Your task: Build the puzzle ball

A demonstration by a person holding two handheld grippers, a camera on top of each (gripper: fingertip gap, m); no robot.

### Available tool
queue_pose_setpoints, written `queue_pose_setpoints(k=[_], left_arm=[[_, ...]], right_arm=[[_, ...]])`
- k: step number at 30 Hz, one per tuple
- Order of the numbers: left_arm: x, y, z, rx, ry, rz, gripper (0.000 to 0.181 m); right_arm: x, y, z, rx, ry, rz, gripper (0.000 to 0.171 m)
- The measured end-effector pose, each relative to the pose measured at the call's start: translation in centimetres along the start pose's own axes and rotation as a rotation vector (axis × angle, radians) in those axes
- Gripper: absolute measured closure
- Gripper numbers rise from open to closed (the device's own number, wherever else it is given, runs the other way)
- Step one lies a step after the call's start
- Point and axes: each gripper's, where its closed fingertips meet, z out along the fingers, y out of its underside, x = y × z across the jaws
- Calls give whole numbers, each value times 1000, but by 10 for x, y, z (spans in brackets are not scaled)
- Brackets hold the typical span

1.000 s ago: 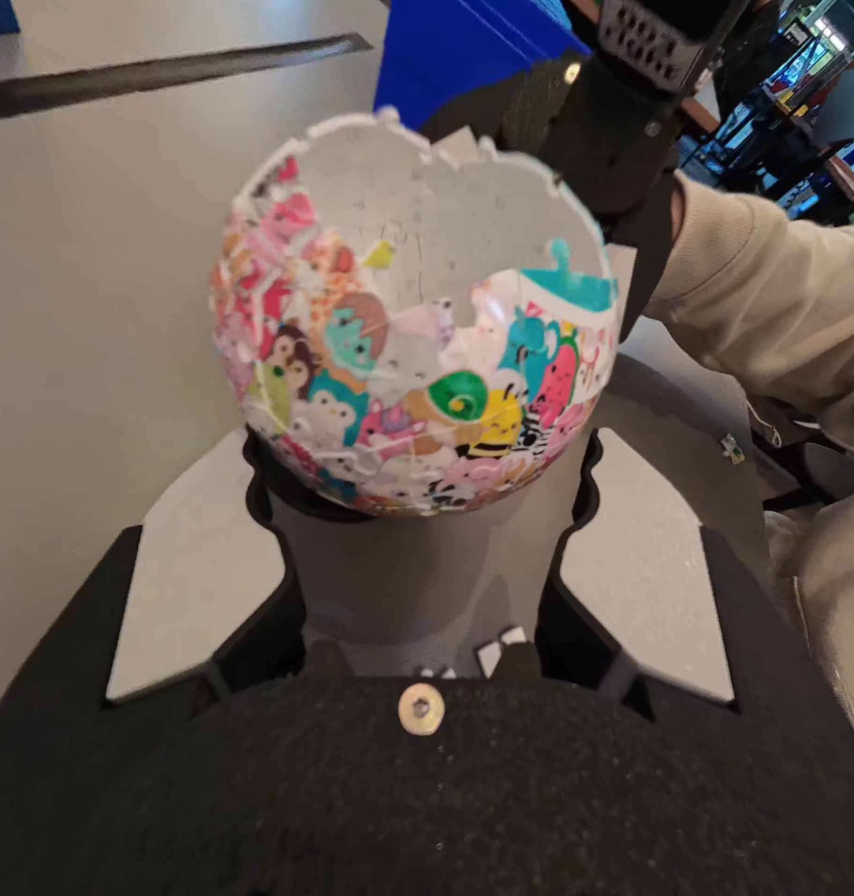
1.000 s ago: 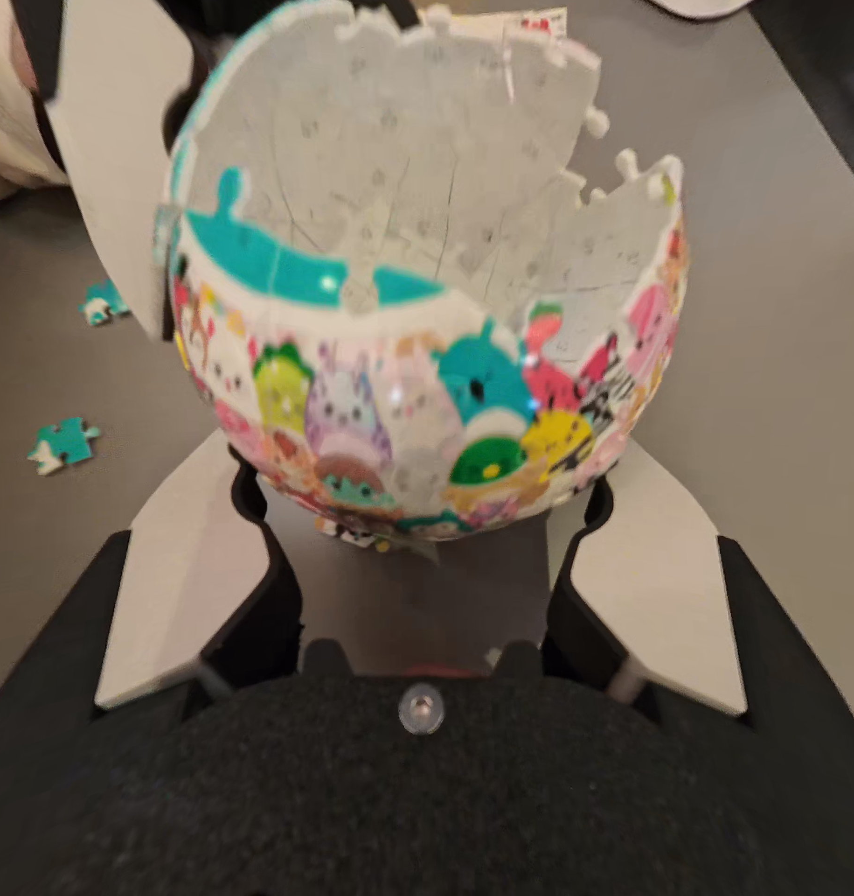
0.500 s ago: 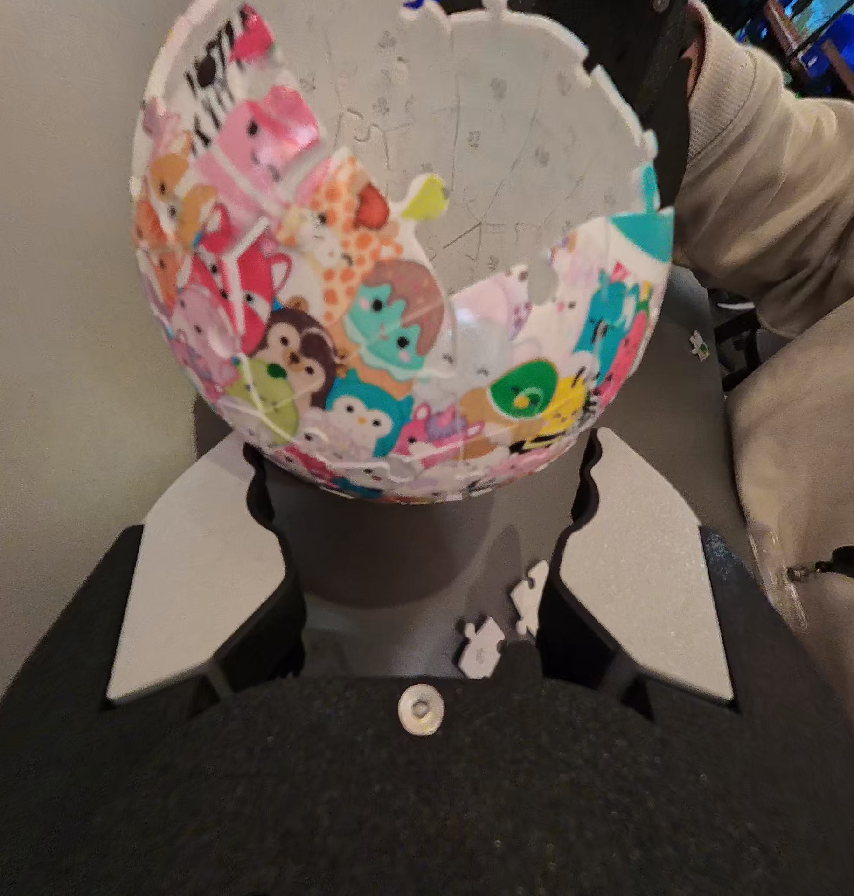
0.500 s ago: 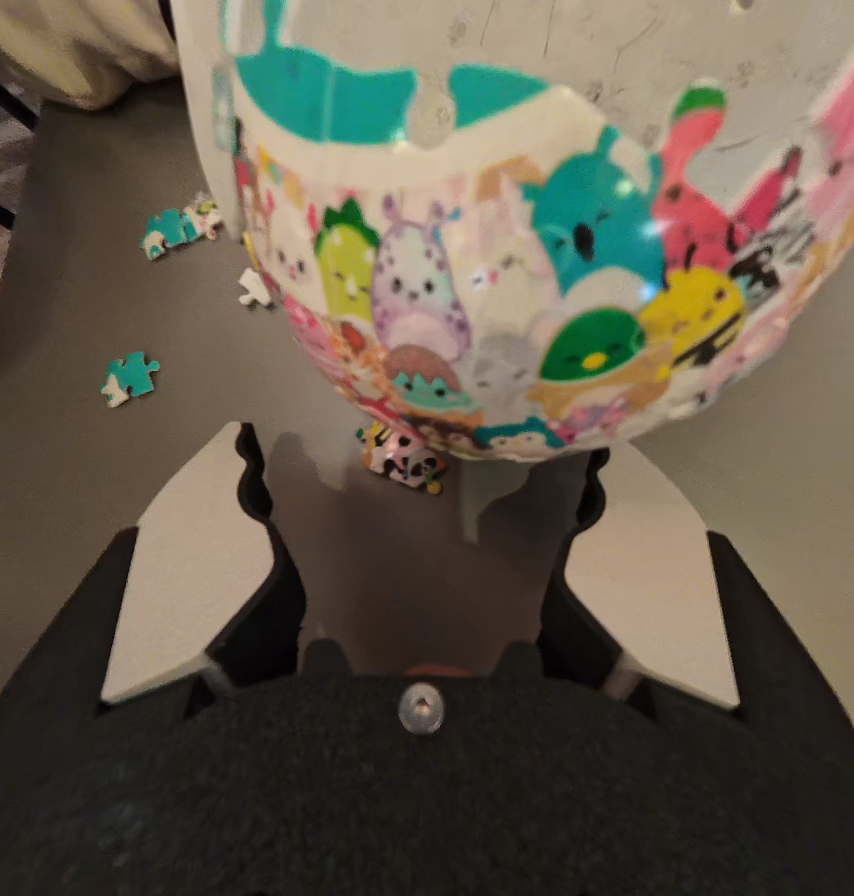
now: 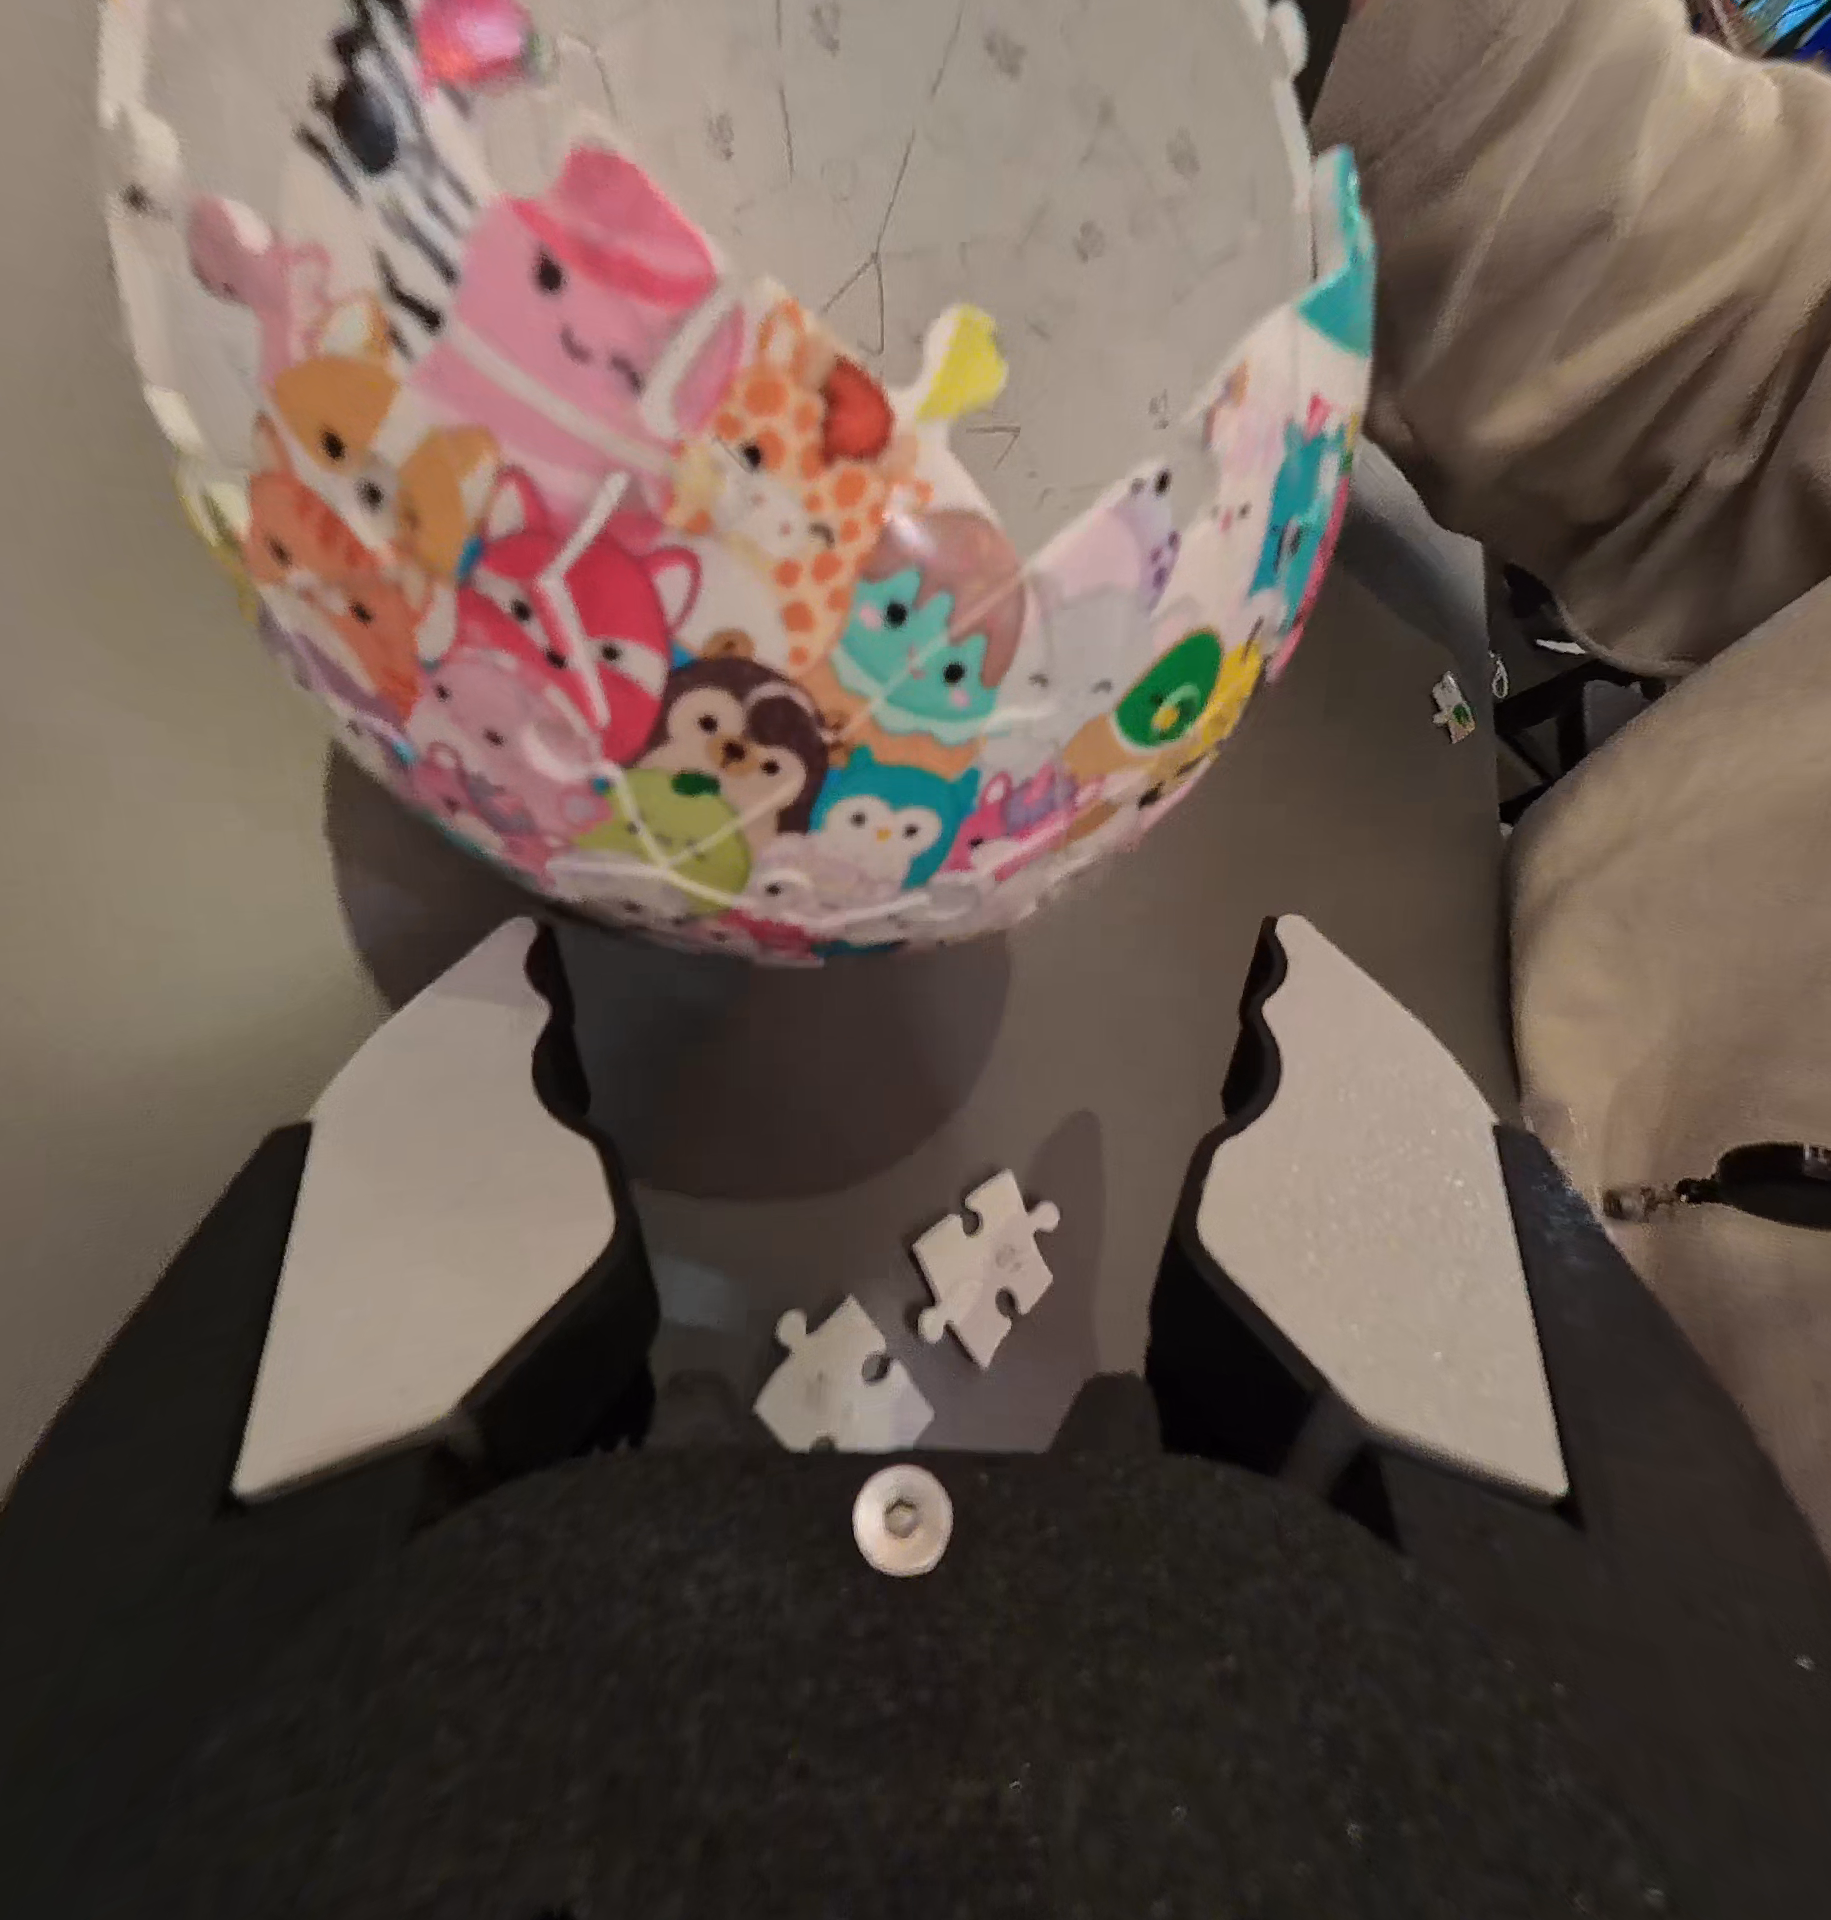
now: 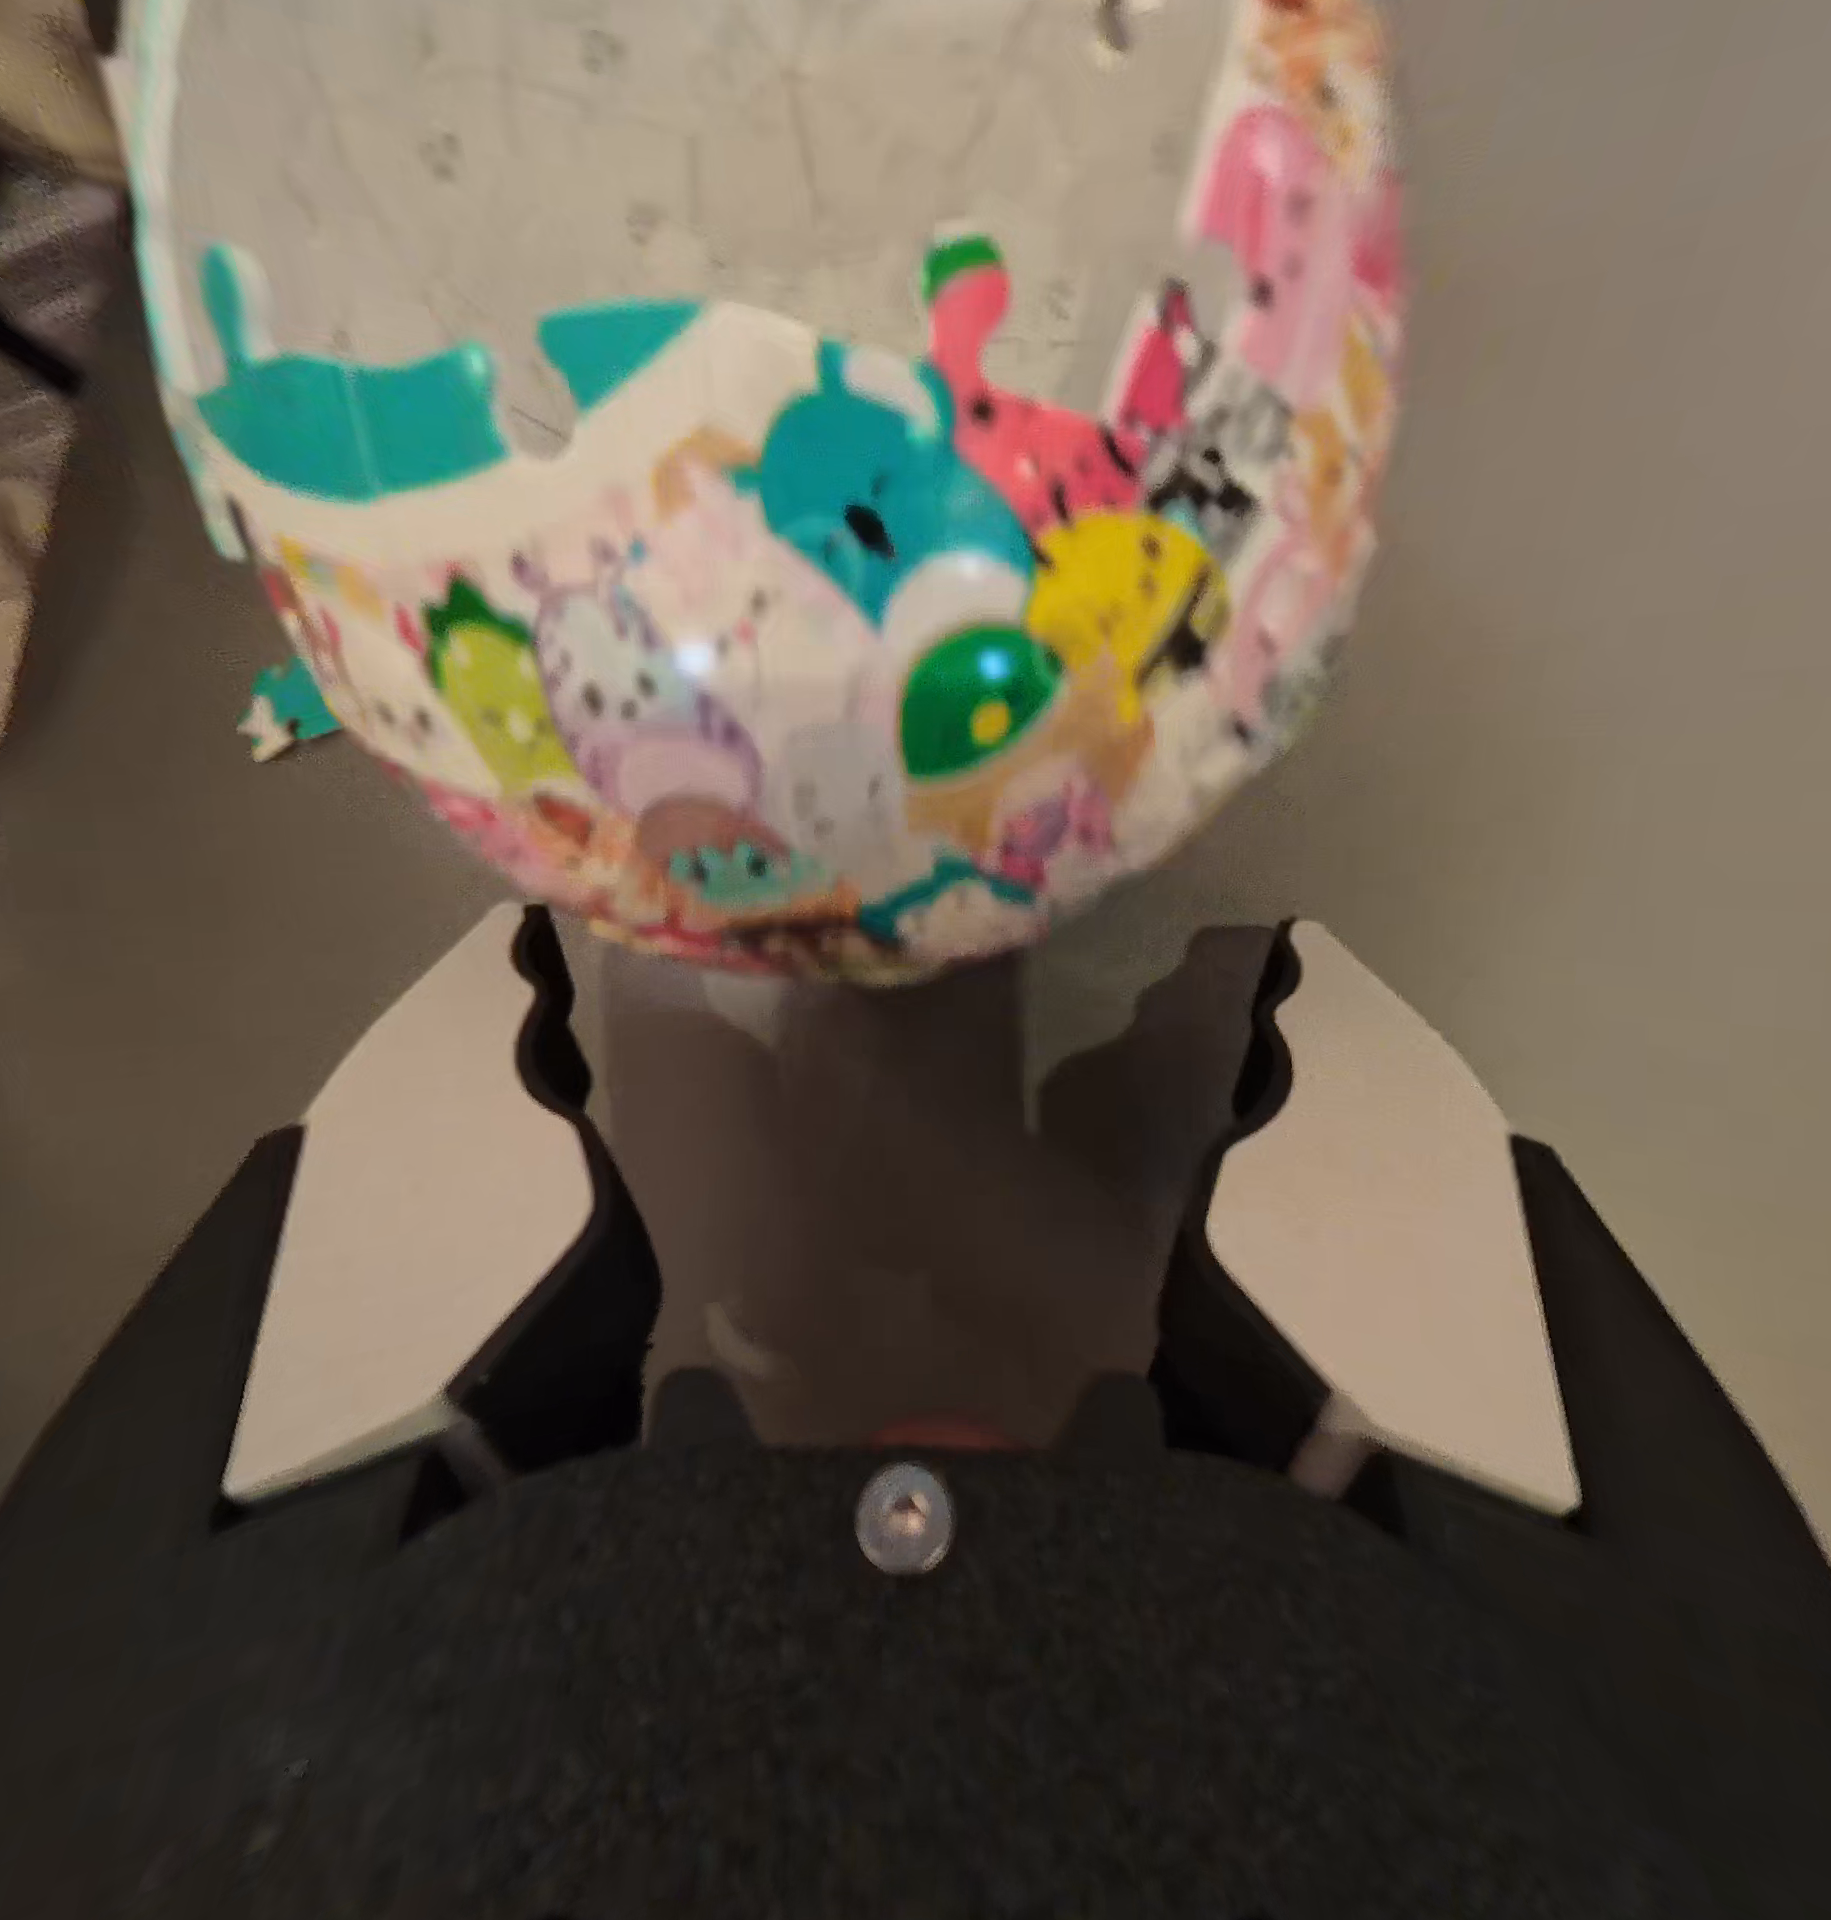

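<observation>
The part-built puzzle ball point(image 5: 724, 582) is an open shell with colourful cartoon animals outside and a plain grey inside. It sits on the grey table with its shadow under it, and its jagged open rim faces up. My left gripper point(image 5: 903, 935) is open, its fingertips just short of the ball's underside. Two loose pieces point(image 5: 984, 1262) lie face down on the table between its fingers. In the right wrist view the ball point(image 6: 786, 582) fills the upper frame. My right gripper point(image 6: 911, 925) is open and empty, its fingertips at the ball's lower edge.
A person's beige sleeve point(image 5: 1617, 312) lies close to the right of the ball. A teal loose piece point(image 6: 287, 707) lies on the table left of the ball, and a small piece point(image 5: 1451, 707) lies near the table's right edge.
Both grippers have moved closer to the ball, which now fills more of each view. The two face-down pieces have come into view between my left fingers. Both jaws stay wide apart.
</observation>
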Motion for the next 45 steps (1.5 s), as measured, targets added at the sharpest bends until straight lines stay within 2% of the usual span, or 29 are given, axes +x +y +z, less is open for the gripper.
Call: queue_pose_setpoints(k=[3, 5, 8, 10, 13, 15, 17, 18, 20, 23, 28, 29, 31, 34, 36, 39, 41, 43, 45], left_arm=[[-4, 1, -17, 11, -10, 7, 61], [-4, -2, -28, 32, 2, 13, 62], [-1, -4, -35, 34, -2, 28, 67], [8, -4, -41, 61, 5, 22, 76], [25, 4, -50, 125, -22, 26, 95], [39, 15, -54, 157, -56, 33, 103], [58, 21, -57, 214, -61, 35, 109], [68, 23, -58, 244, -59, 30, 110], [84, 28, -60, 276, -50, 11, 109], [102, 31, -62, 317, -51, 3, 110], [122, 36, -70, 350, -57, 3, 113], [124, 40, -71, 348, -71, 1, 113], [127, 48, -74, 337, -105, 2, 113], [132, 58, -75, 336, -165, 14, 113], [136, 63, -69, 334, -175, 15, 114], [139, 65, -60, 335, -150, 8, 115], [140, 61, -57, 344, -124, 9, 117], [139, 52, -57, 376, -119, 25, 119], [143, 39, -56, 416, -105, 61, 119]], right_arm=[[-5, 9, -24, 24, 165, 90, 57], [-24, 15, -34, 63, 222, 116, 84], [-56, 26, -30, 38, 239, 155, 79], [-80, 34, -38, 1, 276, 172, 84], [-140, 45, -59, 60, 271, 225, 96], [-188, 80, -70, 16, 267, 216, 103], [-226, 133, -74, -88, 327, 250, 101], [-244, 154, -73, -112, 338, 289, 107], [-270, 174, -68, -73, 362, 368, 112], [-269, 186, -71, -31, 552, 373, 114], [-259, 190, -52, -37, 614, 308, 114], [-257, 187, -50, -36, 626, 274, 119], [-256, 182, -45, -34, 614, 237, 144], [-239, 176, -46, -49, 660, 244, 144], [-225, 159, -39, -12, 604, 287, 144], [-190, 96, -31, 237, 511, 307, 145], [-182, 47, -11, 376, 205, 418, 144], [-179, -11, -8, 596, -69, 460, 144], [-191, -61, -16, 781, -506, 578, 145]])
